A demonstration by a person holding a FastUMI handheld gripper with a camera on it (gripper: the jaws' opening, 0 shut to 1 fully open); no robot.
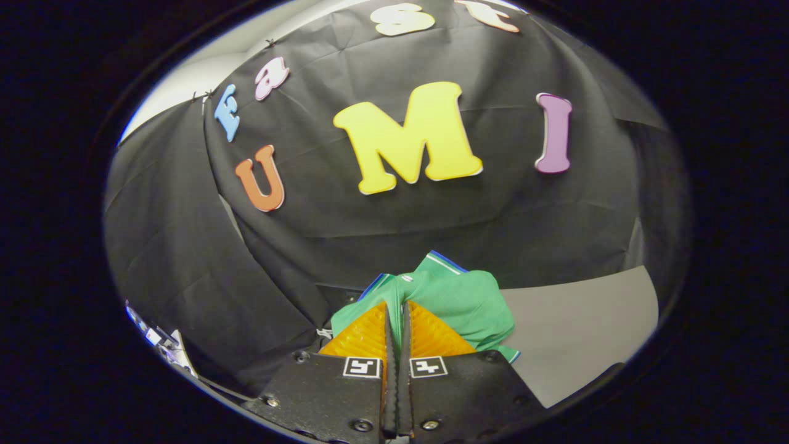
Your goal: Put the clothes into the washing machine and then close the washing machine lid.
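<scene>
Green cloth point(459, 299), soft and bunched, is caught between the gripper point(396, 314) fingers, which stand almost closed with a thin fold of the fabric pinched between them. The rest of the garment spills forward and to the right just beyond the fingertips, and a white and blue trim runs along its far edge. It looks like a light knit shirt or something similar: limp, with no stiffness at all, so I would expect it to sag and trail from whatever point holds it. It is neither fragile nor slippery, though a loose hem could drag or snag on a rim. Holding it by a gathered bunch near the middle, as seems to be the case here, should keep most of it together; an edge grip would let it unfurl and hang long.

The garment appears lifted, hanging off the fingers above the grey table point(585, 320) that stretches away to the right; whether any of it rests on that surface I cannot tell. The gripper is held roughly level and pointed toward the black cloth wall point(185, 259). By my reading the garment is in hand and is yet to go into the washing machine.
</scene>
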